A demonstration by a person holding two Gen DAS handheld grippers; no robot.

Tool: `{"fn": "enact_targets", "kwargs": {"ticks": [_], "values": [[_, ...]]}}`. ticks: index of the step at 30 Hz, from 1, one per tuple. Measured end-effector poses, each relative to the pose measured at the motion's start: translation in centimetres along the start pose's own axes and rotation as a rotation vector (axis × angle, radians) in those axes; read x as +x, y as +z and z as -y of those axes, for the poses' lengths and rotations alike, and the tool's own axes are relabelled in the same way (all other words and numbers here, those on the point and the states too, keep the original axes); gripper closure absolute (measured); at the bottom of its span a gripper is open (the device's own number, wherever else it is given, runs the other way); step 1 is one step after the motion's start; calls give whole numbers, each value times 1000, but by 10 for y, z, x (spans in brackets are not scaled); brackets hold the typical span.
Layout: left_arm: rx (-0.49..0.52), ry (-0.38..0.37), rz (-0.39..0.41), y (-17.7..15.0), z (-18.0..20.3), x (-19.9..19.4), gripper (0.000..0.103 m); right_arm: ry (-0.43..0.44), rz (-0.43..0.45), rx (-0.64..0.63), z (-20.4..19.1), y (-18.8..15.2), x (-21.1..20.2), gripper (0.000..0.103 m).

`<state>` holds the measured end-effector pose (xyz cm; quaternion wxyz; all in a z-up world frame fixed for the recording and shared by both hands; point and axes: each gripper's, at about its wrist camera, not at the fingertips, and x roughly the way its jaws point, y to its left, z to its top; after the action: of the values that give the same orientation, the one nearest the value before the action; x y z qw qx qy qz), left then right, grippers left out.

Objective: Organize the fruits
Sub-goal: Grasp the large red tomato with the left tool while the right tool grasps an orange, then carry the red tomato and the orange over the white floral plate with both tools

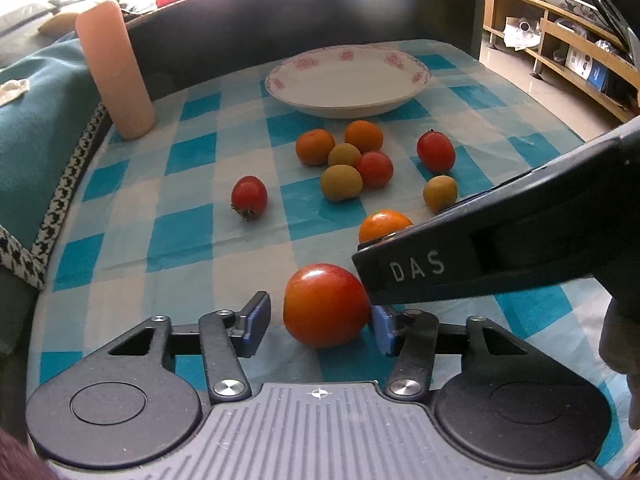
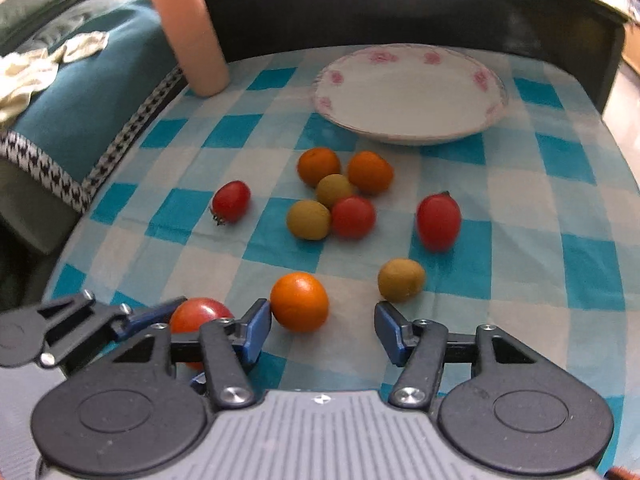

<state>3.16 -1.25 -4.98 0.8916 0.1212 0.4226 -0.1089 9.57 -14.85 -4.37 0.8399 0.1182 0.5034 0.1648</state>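
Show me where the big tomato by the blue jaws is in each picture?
Left wrist view: the big tomato sits bottom centre, between that gripper's own jaws.
Right wrist view: the same tomato peeks out lower left, partly hidden behind the jaw.
Shared landmark: the flowered plate at the table's far end.

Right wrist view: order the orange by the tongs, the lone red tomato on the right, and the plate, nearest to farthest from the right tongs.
1. The orange, just ahead of the right tongs, close against the left finger.
2. The lone red tomato, mid-cloth, to the right.
3. The plate, at the far end, nothing on it.
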Motion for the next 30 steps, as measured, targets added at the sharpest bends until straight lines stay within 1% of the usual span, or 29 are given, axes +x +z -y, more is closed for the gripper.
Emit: {"fn": "enact_targets", "kwargs": {"ticks": [2, 3, 4, 5, 9, 12, 18, 20, 23, 25, 26, 28, 30], "values": [[-1, -6, 0, 0, -1, -1, 42, 13, -1, -4, -1, 0, 1, 44], [-1, -16, -2, 0, -1, -1, 47, 16, -1, -10, -2, 1, 0, 47], [1, -25, -2, 0, -1, -2, 51, 25, -3, -12, -2, 1, 0, 56], [4, -28, -3, 0, 0, -2, 51, 42, -10, -4, -1, 1, 0, 58], [-1, -20, -13, 0, -2, -4, 52, 24, -21, 1, 0, 0, -3, 58], [-44, -27, -29, 2, -9, -3, 52, 12, -17, 17, 6, -1, -9, 58], [-134, -31, -72, 7, -24, -8, 53, -13, 40, 36, 14, 4, -41, 58], [-146, -24, -67, 12, -26, -17, 53, -21, 56, 41, 14, 5, -53, 59], [-159, -35, -52, 25, -26, -28, 53, -37, 89, 38, 13, 10, -71, 59], [-136, -57, -19, 39, -22, -32, 52, -43, 117, 40, 14, 17, -82, 59], [-121, -56, -8, 45, -20, -31, 53, -42, 125, 40, 15, 20, -86, 59], [-114, -63, 2, 61, -19, -23, 52, -52, 130, 47, 21, 27, -86, 58], [-123, -77, 4, 76, -21, -15, 52, -62, 114, 60, 30, 35, -78, 58]]}}
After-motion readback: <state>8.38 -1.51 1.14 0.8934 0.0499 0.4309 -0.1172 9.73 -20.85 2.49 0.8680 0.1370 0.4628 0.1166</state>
